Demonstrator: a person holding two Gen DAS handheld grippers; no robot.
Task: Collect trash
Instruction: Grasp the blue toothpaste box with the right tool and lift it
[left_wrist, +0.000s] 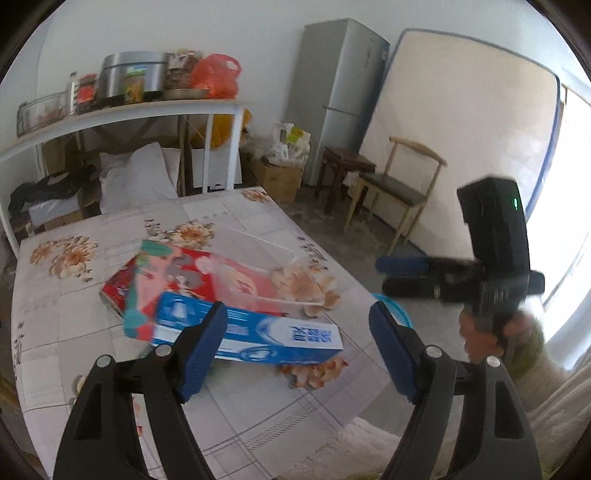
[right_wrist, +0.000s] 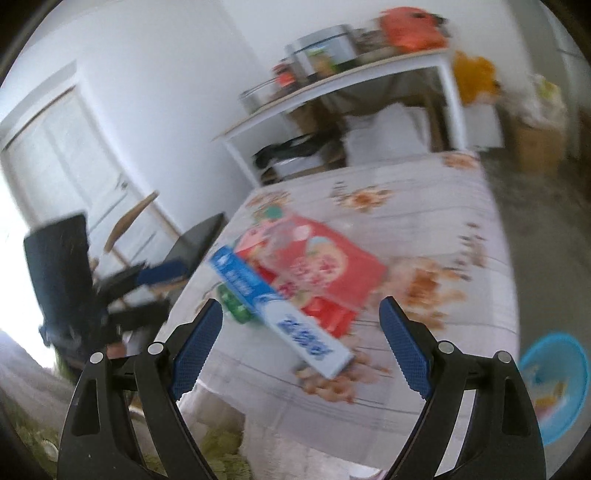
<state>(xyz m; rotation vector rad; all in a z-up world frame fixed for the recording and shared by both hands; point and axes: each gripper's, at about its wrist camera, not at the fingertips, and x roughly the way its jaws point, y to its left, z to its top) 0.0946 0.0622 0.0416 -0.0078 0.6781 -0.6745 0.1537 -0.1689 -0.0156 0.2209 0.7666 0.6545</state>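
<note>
table: 1 blue box, 1 red box | both grippers' jaws released, empty

I see a white shelf at upper left of the left view, carrying a steel pot and an orange bag. A grey fridge stands at top centre, with a wooden chair right of centre. A white door fills the right view's left side.
</note>
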